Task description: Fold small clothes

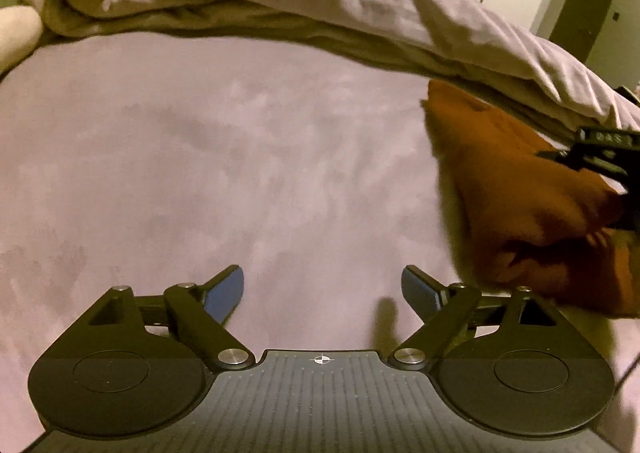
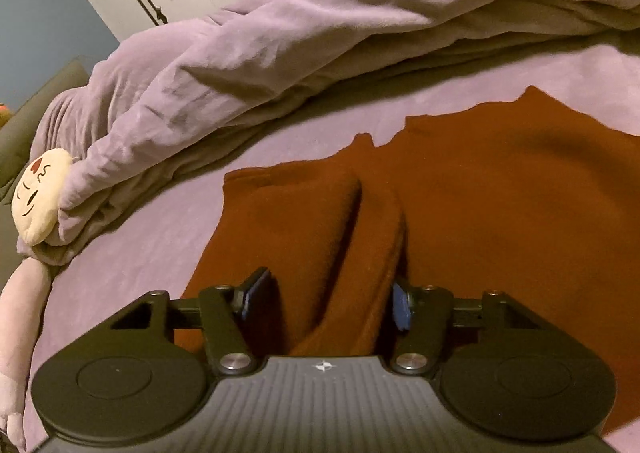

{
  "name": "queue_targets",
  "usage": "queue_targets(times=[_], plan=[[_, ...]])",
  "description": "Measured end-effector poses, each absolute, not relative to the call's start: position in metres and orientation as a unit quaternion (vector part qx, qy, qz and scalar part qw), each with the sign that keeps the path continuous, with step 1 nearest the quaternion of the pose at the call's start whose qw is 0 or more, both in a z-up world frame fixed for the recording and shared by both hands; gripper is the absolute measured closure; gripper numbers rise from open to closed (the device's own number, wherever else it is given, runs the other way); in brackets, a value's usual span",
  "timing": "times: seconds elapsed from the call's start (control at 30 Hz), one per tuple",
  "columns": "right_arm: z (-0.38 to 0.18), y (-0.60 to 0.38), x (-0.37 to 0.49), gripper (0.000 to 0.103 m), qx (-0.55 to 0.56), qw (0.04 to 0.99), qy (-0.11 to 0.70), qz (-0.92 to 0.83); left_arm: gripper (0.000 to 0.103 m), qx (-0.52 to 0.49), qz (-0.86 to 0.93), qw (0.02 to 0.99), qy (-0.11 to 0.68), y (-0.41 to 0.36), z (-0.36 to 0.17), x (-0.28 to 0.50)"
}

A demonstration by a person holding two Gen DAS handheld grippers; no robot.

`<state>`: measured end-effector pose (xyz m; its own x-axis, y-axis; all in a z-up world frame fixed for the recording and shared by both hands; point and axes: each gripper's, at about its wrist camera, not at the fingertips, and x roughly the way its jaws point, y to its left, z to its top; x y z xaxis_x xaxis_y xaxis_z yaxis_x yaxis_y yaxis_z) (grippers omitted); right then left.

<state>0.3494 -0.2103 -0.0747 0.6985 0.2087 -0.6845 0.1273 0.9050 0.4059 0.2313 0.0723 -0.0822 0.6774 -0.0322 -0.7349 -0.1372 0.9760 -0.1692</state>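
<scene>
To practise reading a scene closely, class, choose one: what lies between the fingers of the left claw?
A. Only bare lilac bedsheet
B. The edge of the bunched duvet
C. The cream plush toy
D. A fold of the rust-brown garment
A: in the left wrist view the left claw stands open over bare lilac bedsheet, with the rust-brown garment off to its right and nothing between its blue-padded fingers.
</scene>
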Motion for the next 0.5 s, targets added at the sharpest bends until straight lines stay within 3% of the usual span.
queue_targets(times=[0.1, 0.13, 0.17, 0.27, 0.5], plan=[[-0.077, -0.203, 0.360, 0.044, 0.206, 0.897, 0.389, 0.031, 0.009, -0.096, 0.032, 0.911, 0.399, 0.069, -0.083, 0.230], [-0.076, -0.200, 0.364, 0.051, 0.198, 0.898, 0.391, 0.037, 0.009, -0.092, 0.032, 0.912, 0.398, 0.067, -0.083, 0.229], [-0.074, -0.198, 0.367, 0.068, 0.186, 0.900, 0.393, 0.039, 0.009, -0.087, 0.031, 0.913, 0.398, 0.065, -0.082, 0.228], [-0.068, -0.192, 0.368, 0.092, 0.146, 0.911, 0.385, 0.041, 0.009, -0.078, 0.032, 0.914, 0.397, 0.059, -0.079, 0.231], [-0.033, -0.195, 0.329, 0.093, 0.014, 0.950, 0.311, 0.004, 0.009, -0.069, 0.022, 0.923, 0.379, 0.041, -0.065, 0.238]])
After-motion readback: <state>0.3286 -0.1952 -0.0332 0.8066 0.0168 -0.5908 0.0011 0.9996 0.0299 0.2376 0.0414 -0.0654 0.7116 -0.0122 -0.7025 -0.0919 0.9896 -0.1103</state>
